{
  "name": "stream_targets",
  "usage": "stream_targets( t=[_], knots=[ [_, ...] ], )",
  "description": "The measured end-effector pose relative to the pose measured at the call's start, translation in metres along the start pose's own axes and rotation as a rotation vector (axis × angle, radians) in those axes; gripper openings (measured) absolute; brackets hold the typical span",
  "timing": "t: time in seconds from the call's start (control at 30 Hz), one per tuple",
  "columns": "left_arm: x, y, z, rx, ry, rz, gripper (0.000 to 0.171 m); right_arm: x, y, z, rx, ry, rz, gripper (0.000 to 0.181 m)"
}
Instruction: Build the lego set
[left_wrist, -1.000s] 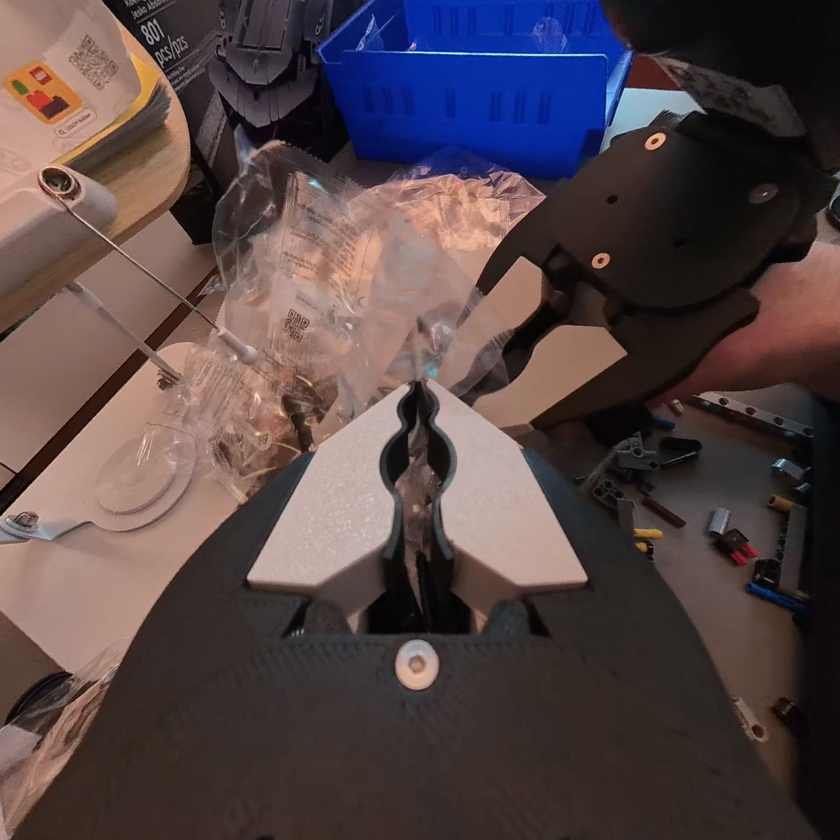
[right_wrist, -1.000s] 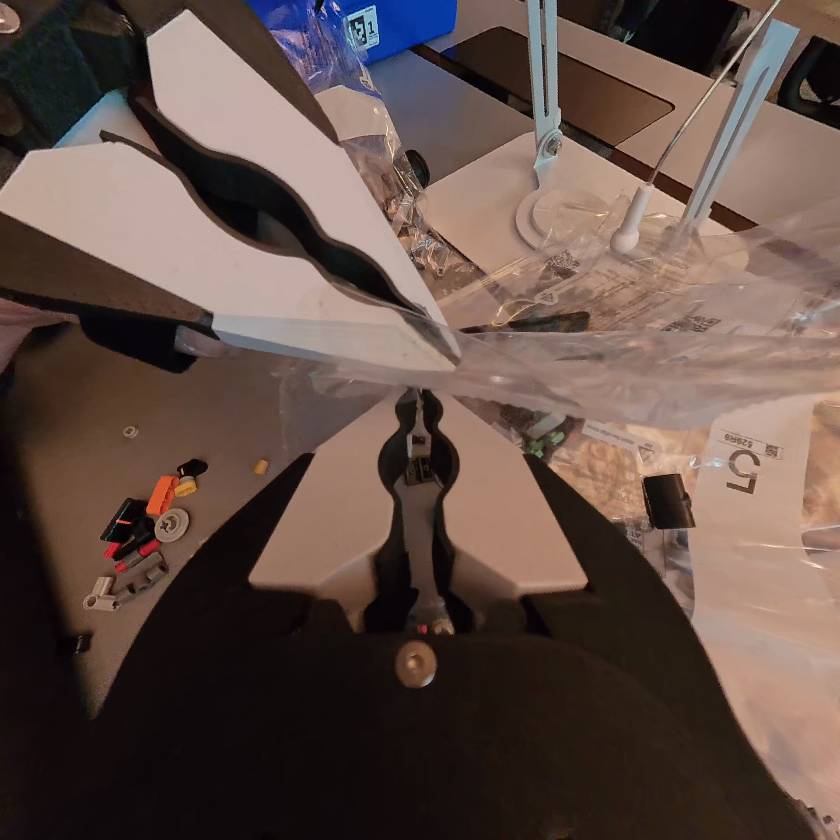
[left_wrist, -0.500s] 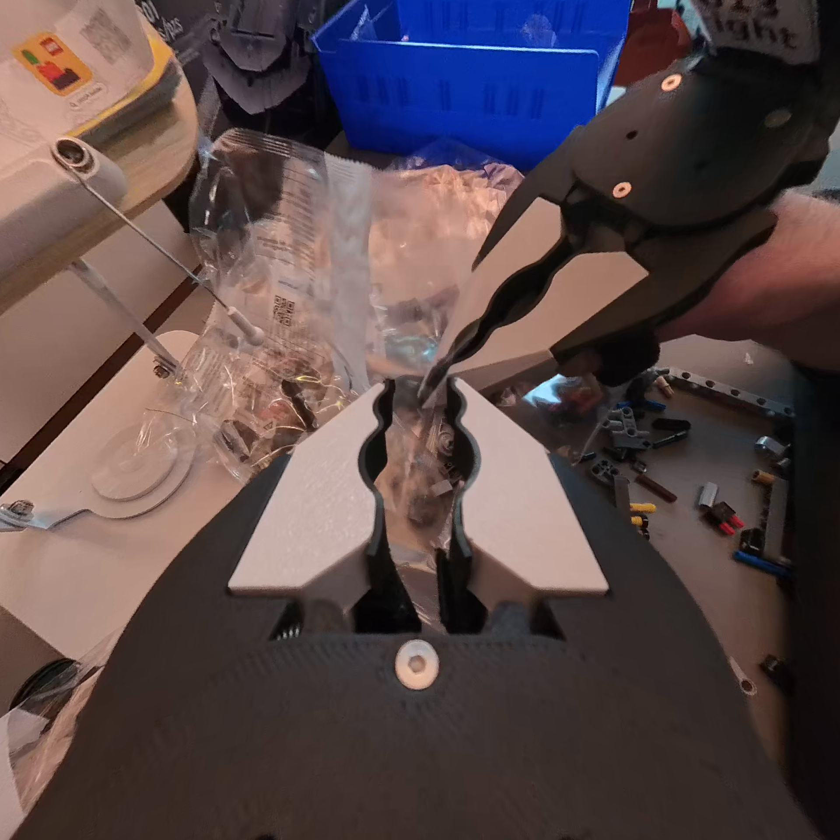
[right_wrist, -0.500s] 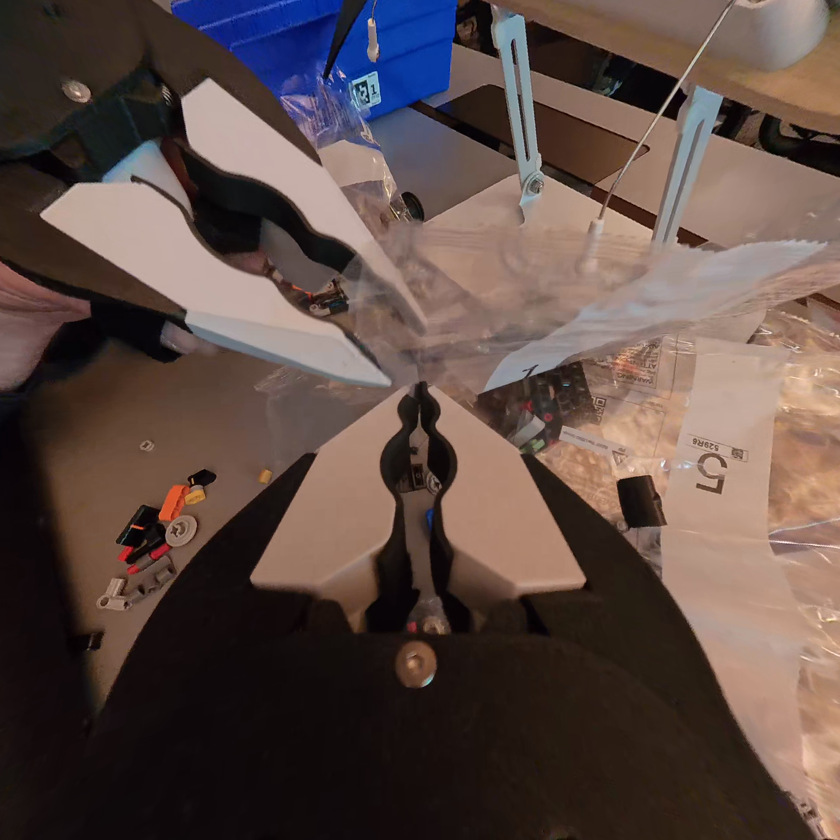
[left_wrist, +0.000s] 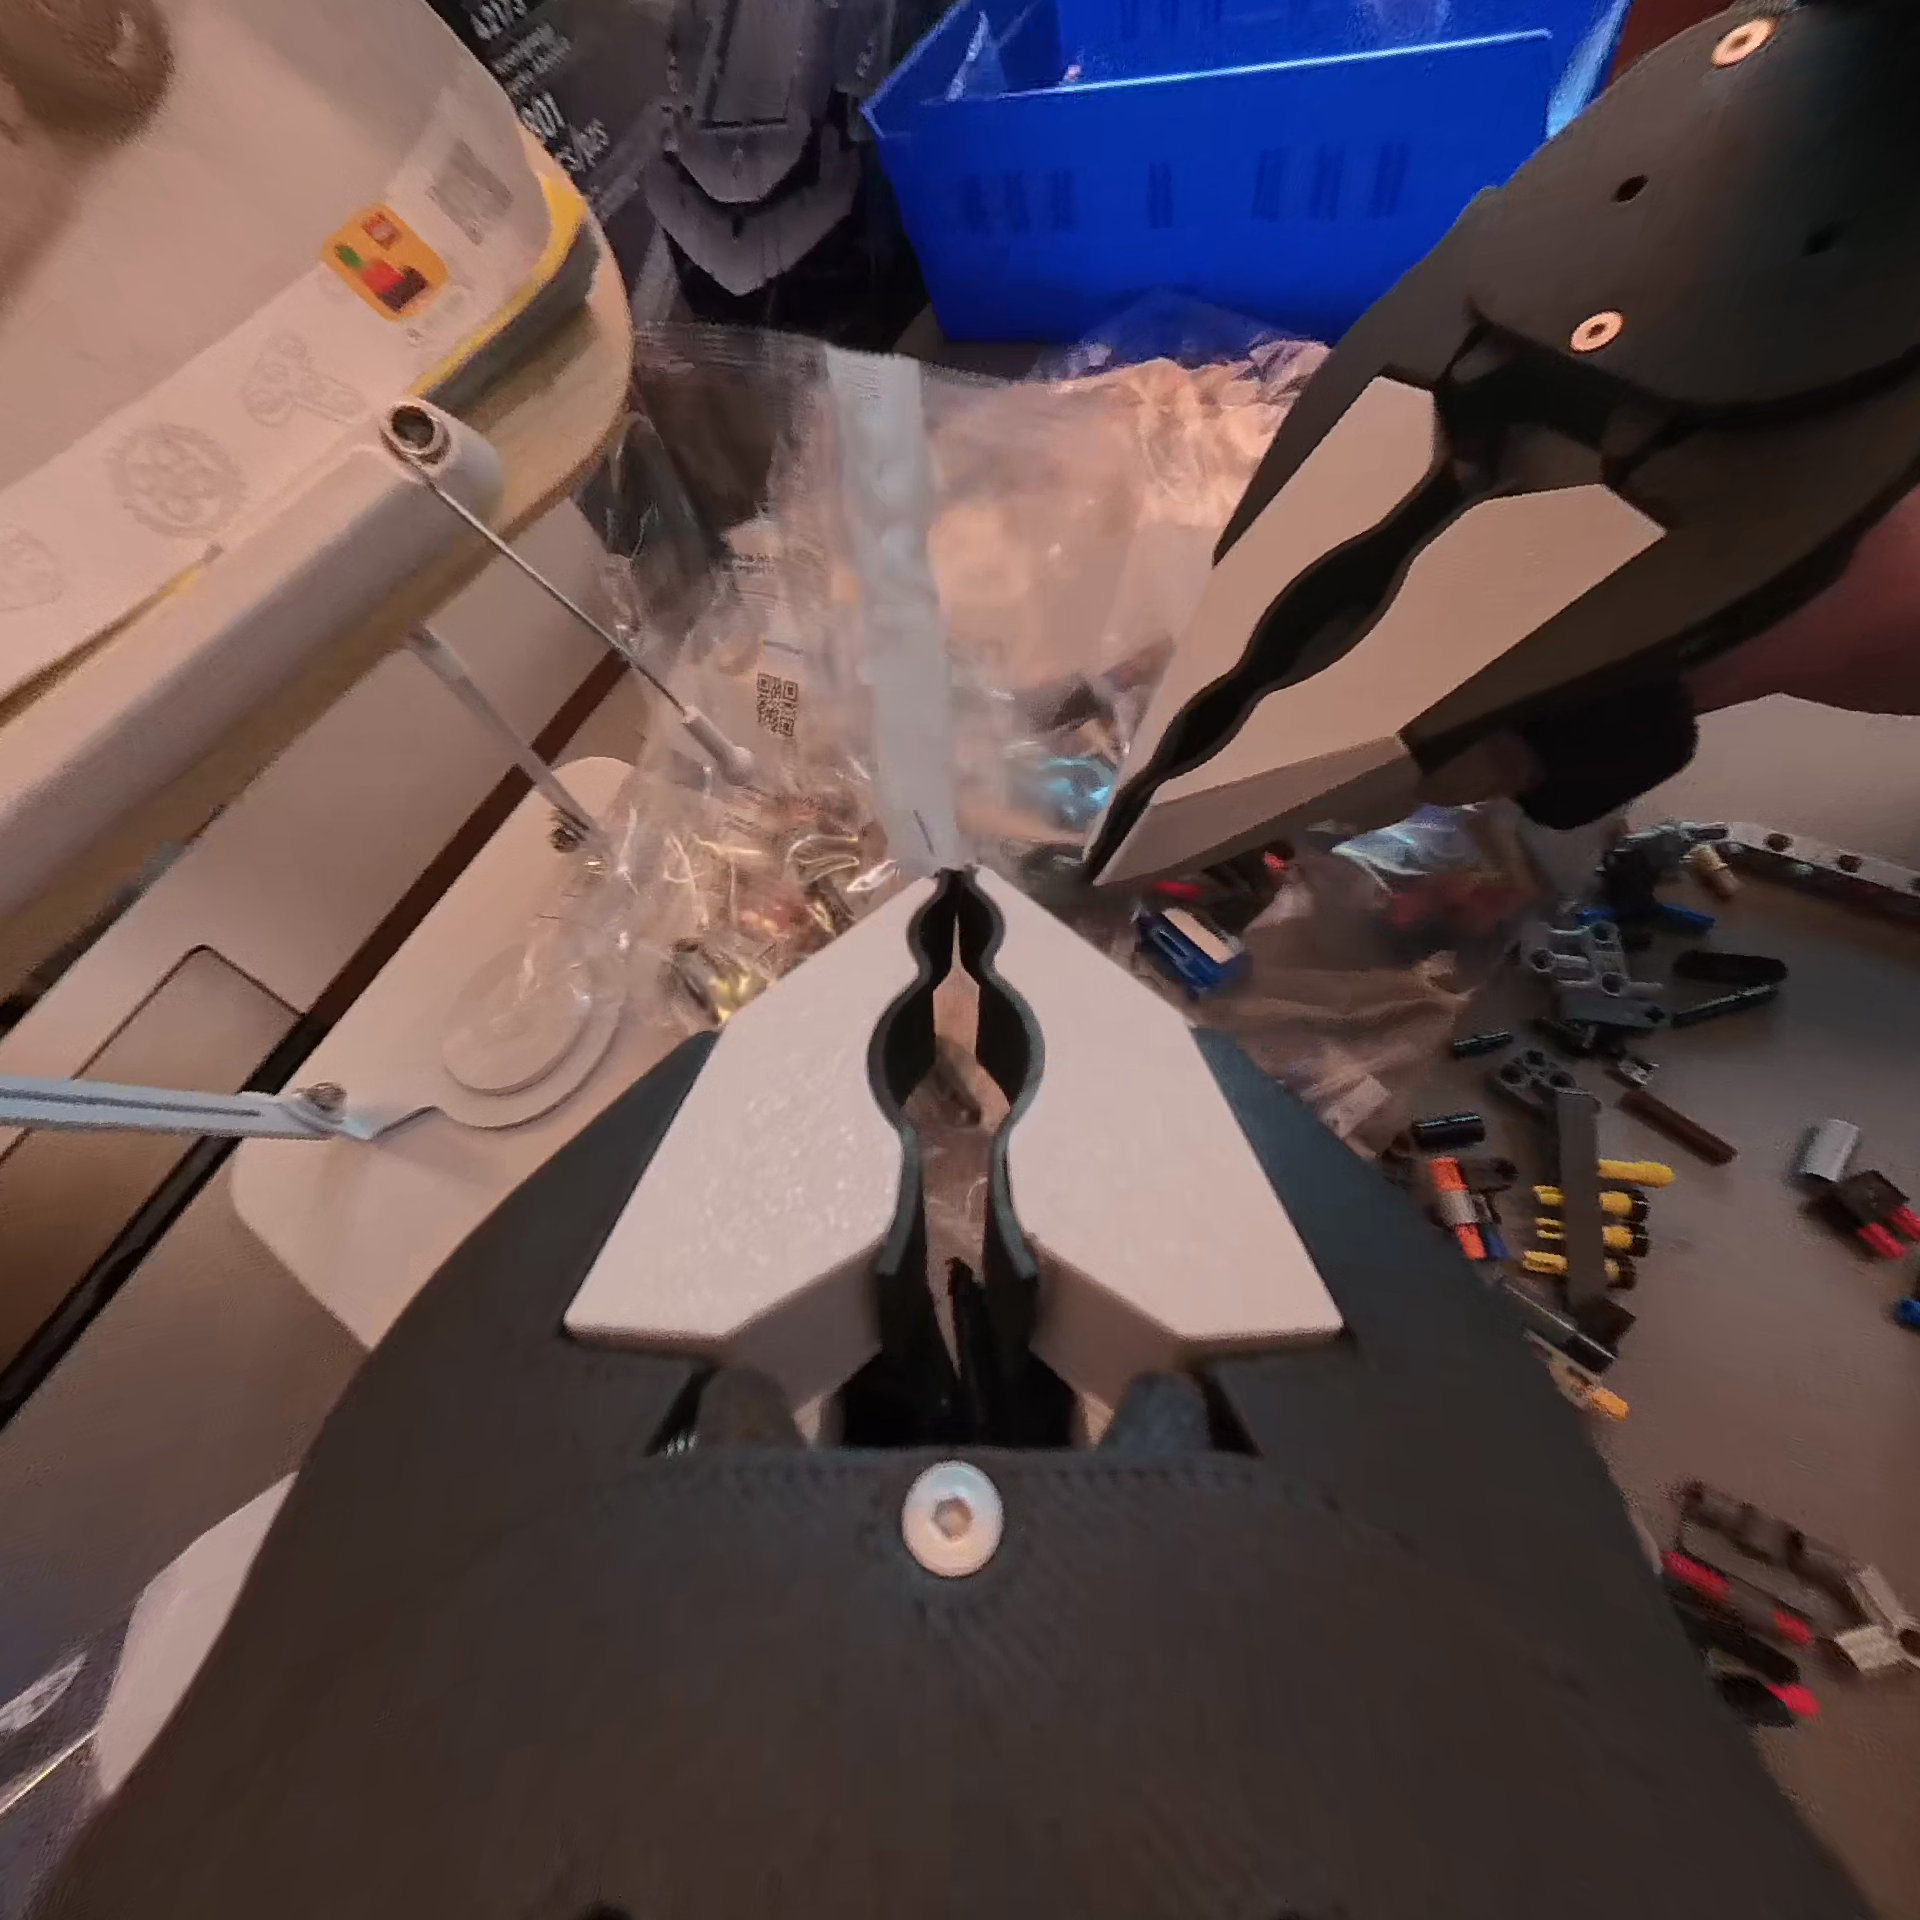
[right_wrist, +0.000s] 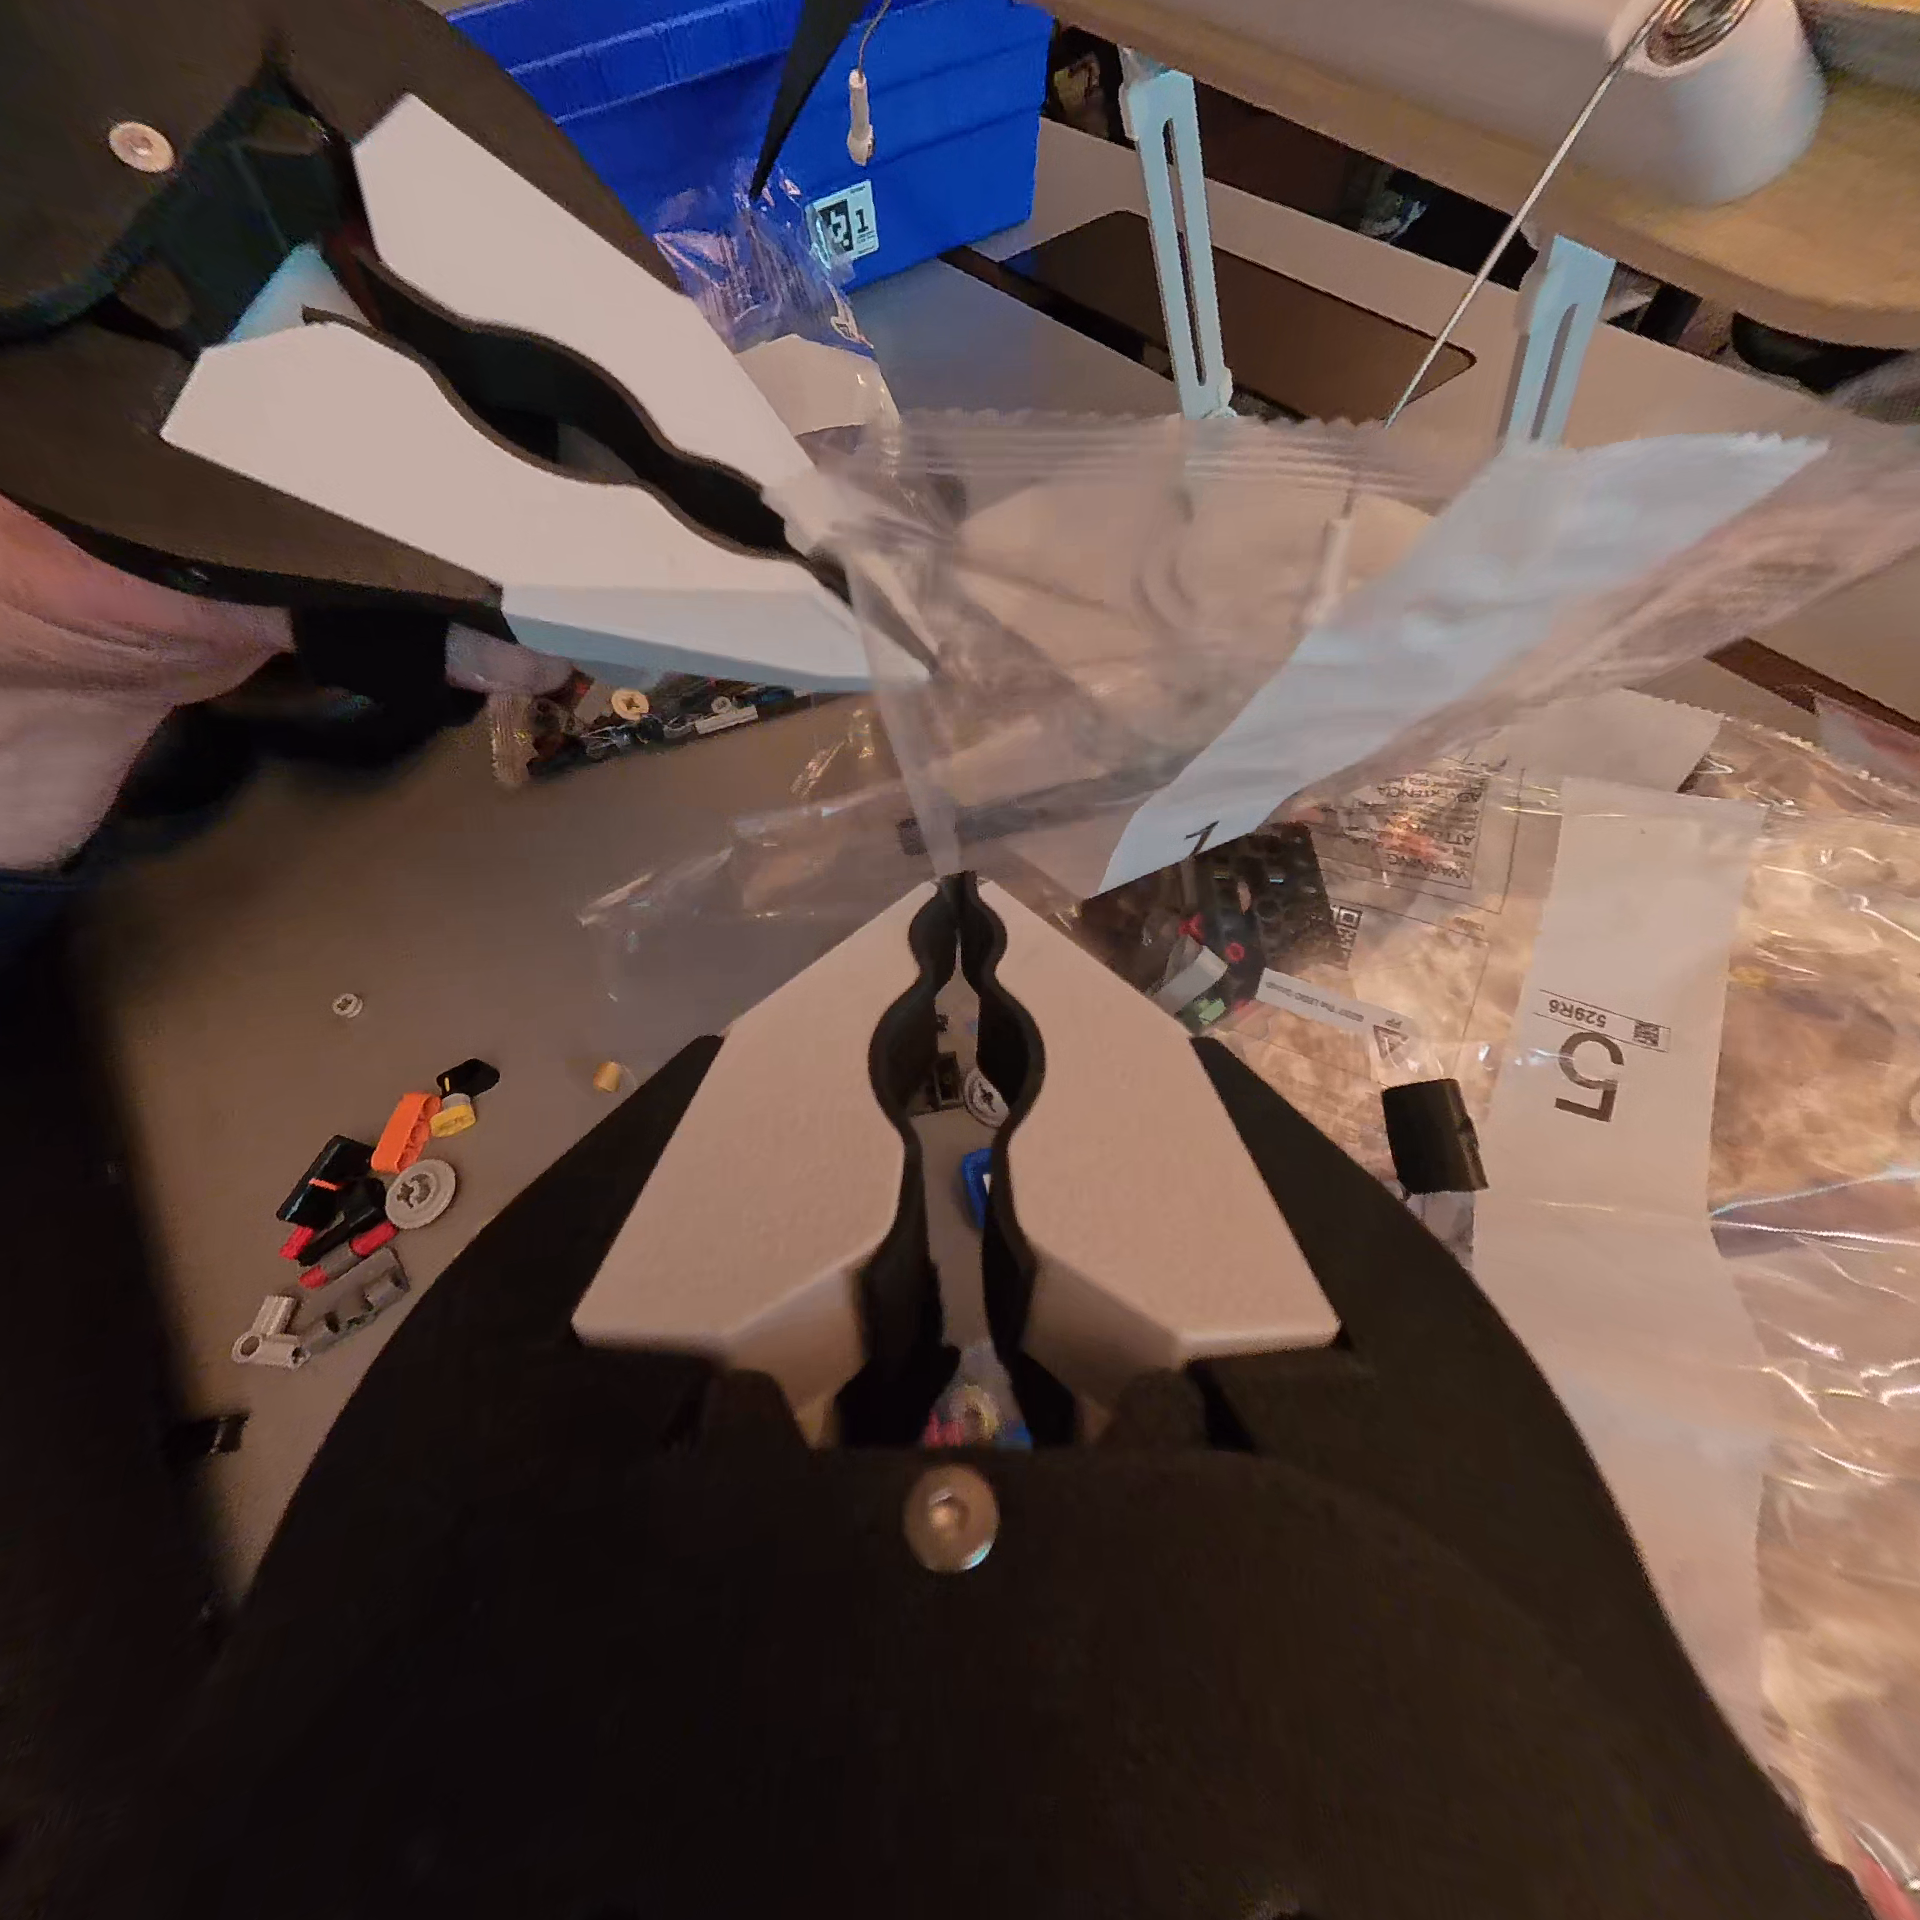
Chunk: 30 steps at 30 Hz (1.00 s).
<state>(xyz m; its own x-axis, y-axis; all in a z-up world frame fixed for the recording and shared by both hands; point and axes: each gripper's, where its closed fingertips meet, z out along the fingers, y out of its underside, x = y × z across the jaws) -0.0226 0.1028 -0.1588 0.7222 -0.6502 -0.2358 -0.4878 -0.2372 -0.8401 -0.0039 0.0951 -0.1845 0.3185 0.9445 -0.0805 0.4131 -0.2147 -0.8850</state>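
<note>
Here both grippers pinch one clear plastic bag (right_wrist: 1143, 623), lifted above the grey table (right_wrist: 436, 935): left gripper (left_wrist: 954, 878) and right gripper (right_wrist: 954, 883) jaws clamped on film; loose Lego pieces (left_wrist: 1558, 1195) scattered below.

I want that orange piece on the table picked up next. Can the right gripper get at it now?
Probably not yet: the right gripper is shut on the clear bag. The orange piece itself lies uncovered to its left.
</note>
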Motion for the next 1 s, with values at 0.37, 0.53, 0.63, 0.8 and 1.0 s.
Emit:
stream_targets(
  t=[0.37, 0.53, 0.63, 0.8, 1.0],
  knots=[
    [-0.027, -0.008, -0.022, 0.014, -0.176, 0.064, 0.0, 0.014, -0.002, -0.013, 0.009, 0.039, 0.017, 0.0],
    [-0.025, -0.012, -0.03, 0.054, -0.136, 0.037, 0.0, 0.022, -0.002, -0.017, 0.013, 0.071, 0.023, 0.0],
    [-0.018, -0.013, -0.027, 0.057, -0.099, 0.047, 0.0, 0.027, 0.0, -0.018, 0.001, 0.099, 0.016, 0.0],
    [0.0, -0.018, -0.017, 0.062, -0.036, 0.062, 0.0, 0.024, -0.006, -0.018, 0.011, 0.139, -0.066, 0.006],
    [0.008, -0.02, -0.01, 0.061, -0.015, 0.045, 0.0, 0.016, -0.024, -0.027, 0.059, 0.226, -0.231, 0.018]
  ],
)
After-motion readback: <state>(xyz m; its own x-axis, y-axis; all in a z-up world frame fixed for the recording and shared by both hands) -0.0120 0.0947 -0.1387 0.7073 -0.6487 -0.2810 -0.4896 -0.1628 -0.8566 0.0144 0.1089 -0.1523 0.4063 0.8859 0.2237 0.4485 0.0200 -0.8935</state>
